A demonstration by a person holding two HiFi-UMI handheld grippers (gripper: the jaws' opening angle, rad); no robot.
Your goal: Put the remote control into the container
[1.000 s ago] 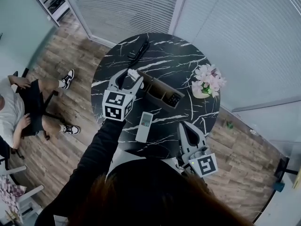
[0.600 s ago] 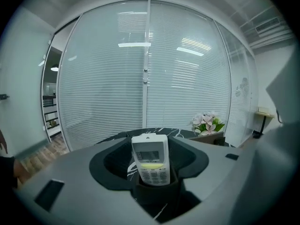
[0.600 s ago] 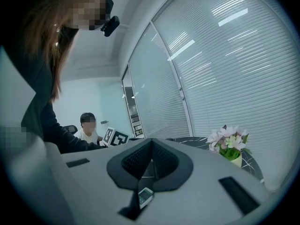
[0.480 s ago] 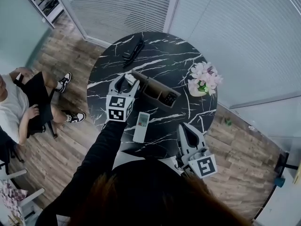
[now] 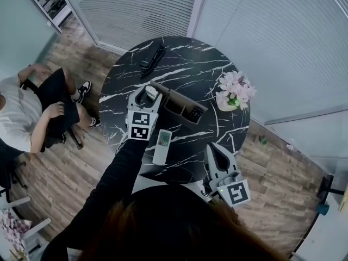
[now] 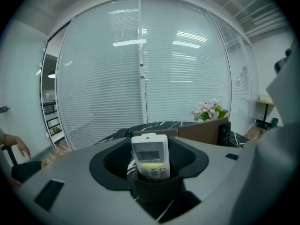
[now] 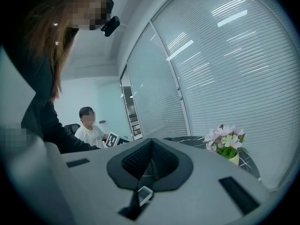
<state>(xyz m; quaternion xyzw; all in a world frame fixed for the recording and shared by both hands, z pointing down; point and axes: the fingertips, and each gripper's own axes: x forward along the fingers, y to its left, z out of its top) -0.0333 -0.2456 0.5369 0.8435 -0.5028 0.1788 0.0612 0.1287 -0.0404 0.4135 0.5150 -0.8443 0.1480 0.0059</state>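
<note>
- Nearby, your right gripper [image 5: 213, 150] rests over the table's near edge, its jaws closed together with nothing between them.
- Just past it, a second white remote [image 5: 162, 145] lies flat on the black marble table [image 5: 217, 69].
- Further on, your left gripper [image 5: 147, 95] has its jaws clamped on the lower end of a white remote [image 6: 150, 156], buttons facing you.
- That remote is at the left end of the brown container [image 5: 176, 105], not yet inside.
- Beyond to the right stands a pot of pink flowers [image 5: 234, 94].
- A black remote [image 5: 152, 57] lies near the far rim.
- Off to the left, a person [image 5: 32, 113] sits.
</note>
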